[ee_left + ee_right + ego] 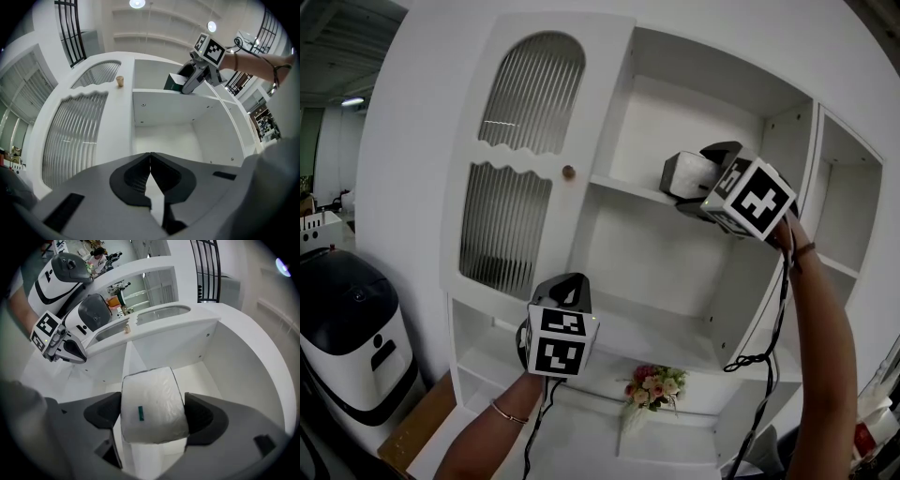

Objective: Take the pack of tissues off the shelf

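The pack of tissues (687, 174) is a white plastic-wrapped block at the front edge of the upper shelf (623, 190) in a white cabinet. My right gripper (682, 180) reaches up to it with one jaw on each side. In the right gripper view the pack (152, 404) fills the gap, and both pads (105, 411) lie against its sides. My left gripper (565, 284) hangs lower, in front of the middle compartment. In its own view the left gripper (150, 157) is shut with nothing in it. From there the pack (174, 80) and the right gripper (187, 83) show high up.
The cabinet's left door (511, 178) has ribbed glass panes and a small knob (568, 172), and it is closed. A small bunch of flowers (654, 384) stands on the bottom shelf. A black and white appliance (347, 328) stands left of the cabinet. More open compartments (848, 216) lie at the right.
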